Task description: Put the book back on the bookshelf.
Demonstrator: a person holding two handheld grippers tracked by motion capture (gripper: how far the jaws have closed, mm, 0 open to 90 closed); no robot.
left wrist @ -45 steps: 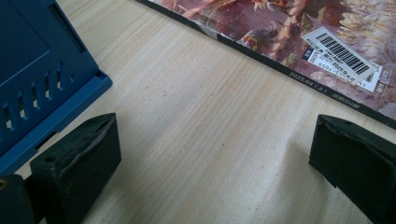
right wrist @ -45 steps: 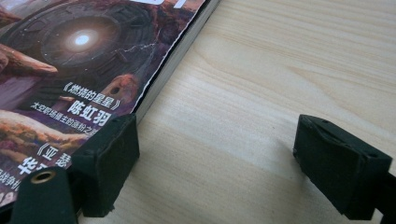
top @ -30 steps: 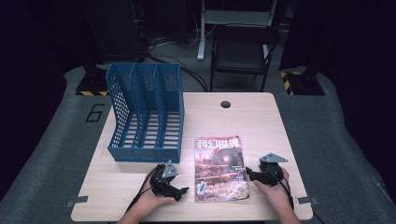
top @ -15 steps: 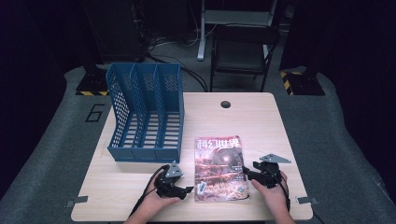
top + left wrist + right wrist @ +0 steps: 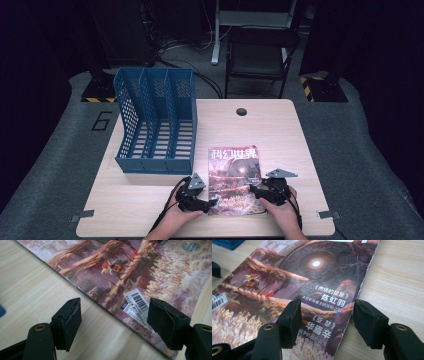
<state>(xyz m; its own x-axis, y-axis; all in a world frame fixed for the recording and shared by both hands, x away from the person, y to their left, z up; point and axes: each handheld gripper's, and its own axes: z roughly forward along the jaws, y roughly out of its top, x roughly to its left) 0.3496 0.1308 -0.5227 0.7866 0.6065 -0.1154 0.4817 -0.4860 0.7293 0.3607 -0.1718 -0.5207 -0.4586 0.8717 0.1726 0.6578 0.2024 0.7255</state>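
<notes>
A glossy science-fiction magazine with a reddish illustrated cover [image 5: 234,180] lies flat at lower centre of the pale wooden table [image 5: 280,130]. The left gripper [image 5: 212,201] and right gripper [image 5: 254,189] straddle its lower corners, jaws having just narrowed yet gaping, pads off the cover. A blue plastic three-slot file rack [image 5: 156,120] stands upper left.
</notes>
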